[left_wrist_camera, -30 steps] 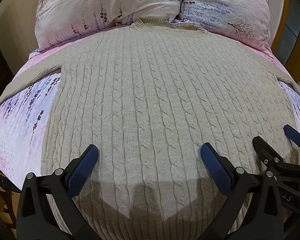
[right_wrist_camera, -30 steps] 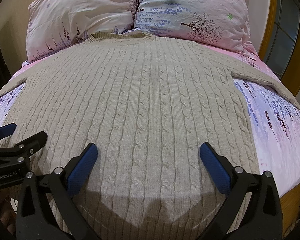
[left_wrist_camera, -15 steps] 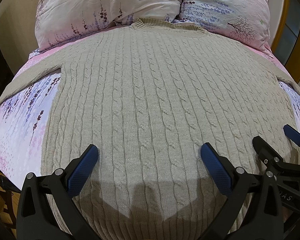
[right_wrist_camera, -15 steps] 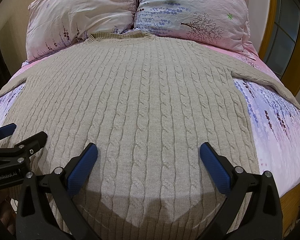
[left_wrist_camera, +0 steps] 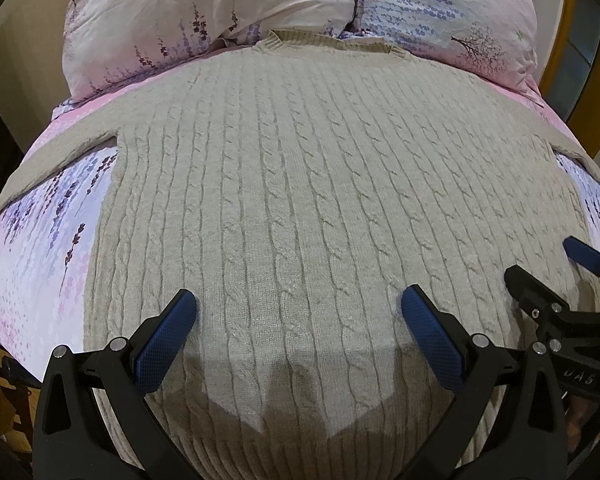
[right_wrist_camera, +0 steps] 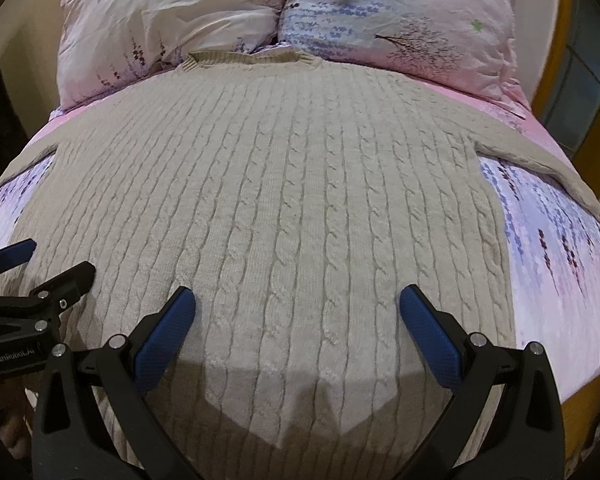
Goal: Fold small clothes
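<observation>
Left wrist view shows the left gripper (left_wrist_camera: 298, 312) spread wide above the hem of the beige cable-knit sweater (left_wrist_camera: 312, 184) lying flat on the floral bedsheet (left_wrist_camera: 36, 248), the right gripper (right_wrist_camera: 297, 310) alongside likewise parted, seemingly not touching the knit.

The left gripper (left_wrist_camera: 298, 320) and right gripper (right_wrist_camera: 297, 318) share matte black frames, silver screws at the pivots and textured blue pads (left_wrist_camera: 168, 340); one body bears white "GenRobot.AI" lettering.
</observation>
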A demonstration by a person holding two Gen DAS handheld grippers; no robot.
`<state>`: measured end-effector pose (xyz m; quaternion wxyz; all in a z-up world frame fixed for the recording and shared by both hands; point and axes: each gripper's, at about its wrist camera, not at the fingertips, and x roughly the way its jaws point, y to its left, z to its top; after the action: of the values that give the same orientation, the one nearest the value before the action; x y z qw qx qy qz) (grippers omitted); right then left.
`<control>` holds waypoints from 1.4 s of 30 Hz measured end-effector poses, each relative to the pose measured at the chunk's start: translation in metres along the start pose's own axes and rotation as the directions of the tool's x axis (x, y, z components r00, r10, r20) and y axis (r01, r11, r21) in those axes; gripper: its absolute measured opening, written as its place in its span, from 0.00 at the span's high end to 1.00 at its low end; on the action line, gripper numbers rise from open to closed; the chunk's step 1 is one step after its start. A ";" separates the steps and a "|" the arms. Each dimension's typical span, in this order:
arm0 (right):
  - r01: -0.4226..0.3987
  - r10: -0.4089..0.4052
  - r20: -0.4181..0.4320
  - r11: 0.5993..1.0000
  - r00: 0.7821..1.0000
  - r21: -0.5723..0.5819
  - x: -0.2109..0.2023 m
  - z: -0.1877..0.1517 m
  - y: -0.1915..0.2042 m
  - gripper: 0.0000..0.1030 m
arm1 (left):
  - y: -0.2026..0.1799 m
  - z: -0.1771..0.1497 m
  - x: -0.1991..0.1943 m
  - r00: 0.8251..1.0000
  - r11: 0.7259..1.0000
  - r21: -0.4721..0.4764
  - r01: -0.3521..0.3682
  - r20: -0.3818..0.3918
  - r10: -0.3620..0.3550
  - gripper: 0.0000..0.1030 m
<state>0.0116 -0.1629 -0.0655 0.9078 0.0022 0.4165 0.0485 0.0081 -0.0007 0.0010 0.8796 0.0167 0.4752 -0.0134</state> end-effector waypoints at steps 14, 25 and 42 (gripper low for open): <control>-0.121 0.119 0.025 0.988 0.993 0.091 -0.001 0.026 -0.045 0.02 | 0.007 0.025 0.003 0.999 1.000 0.025 0.018 -0.045 -0.017 0.01; -0.013 -0.115 0.123 0.678 0.986 0.735 -0.014 0.052 -0.319 0.29 | 0.034 0.061 -0.001 0.976 0.987 -0.054 0.150 0.168 -0.139 0.01; 0.013 -0.230 0.057 0.294 0.972 0.956 0.011 0.008 -0.455 0.74 | 0.046 0.082 0.017 0.918 0.930 -0.106 0.352 0.233 -0.321 0.01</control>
<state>0.0643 -0.6144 -0.0885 0.7662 0.5094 0.2783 -0.2757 0.0882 0.0420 0.0324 0.9084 -0.1314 0.3744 -0.1318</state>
